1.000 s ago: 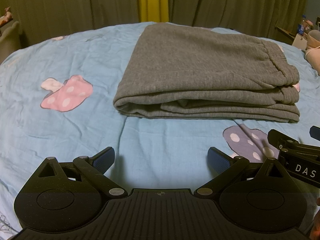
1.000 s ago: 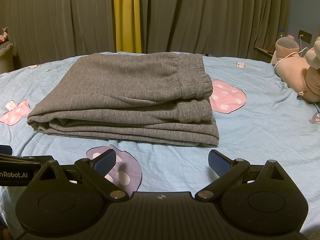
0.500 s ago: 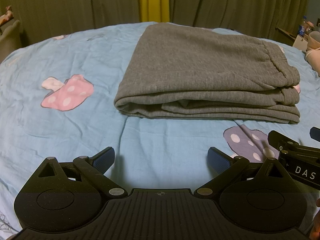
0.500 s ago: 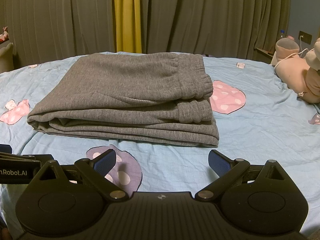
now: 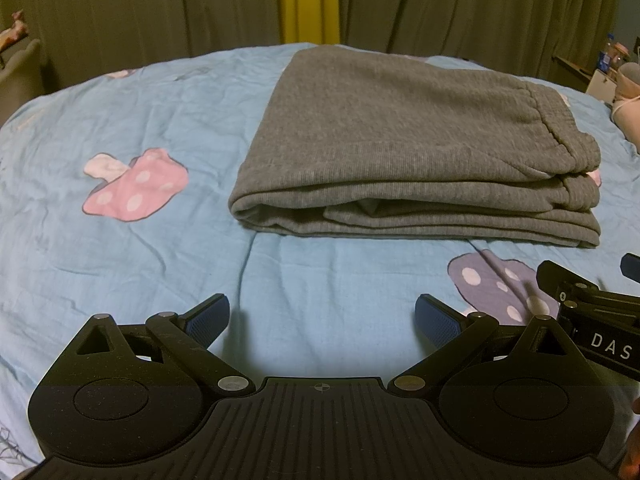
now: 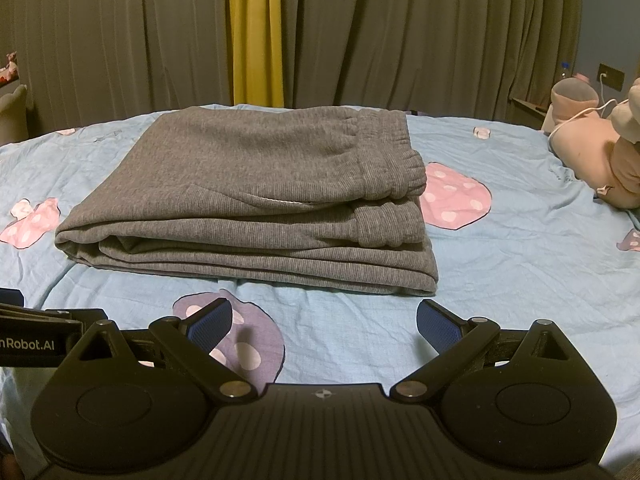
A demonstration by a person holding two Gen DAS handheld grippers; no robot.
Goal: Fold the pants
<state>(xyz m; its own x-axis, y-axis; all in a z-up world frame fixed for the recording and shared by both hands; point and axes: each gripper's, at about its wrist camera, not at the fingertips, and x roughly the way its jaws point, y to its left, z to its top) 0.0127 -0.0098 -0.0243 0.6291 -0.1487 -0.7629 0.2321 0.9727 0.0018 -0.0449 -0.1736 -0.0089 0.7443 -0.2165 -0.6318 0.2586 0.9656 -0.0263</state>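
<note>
Several layers stacked: grey pants lie folded compact mid-bed (waistband on top); task looks done. Left gripper and right gripper fingers spread wide, grasping nothing, near the pants' front edge.

Folded grey pants lie on the blue sheet; left gripper spread wide, apparently touching nothing.

Home bedroom: bed with mushroom-print blue sheet, drawn curtains across frame top, plush toy at right edge
</note>
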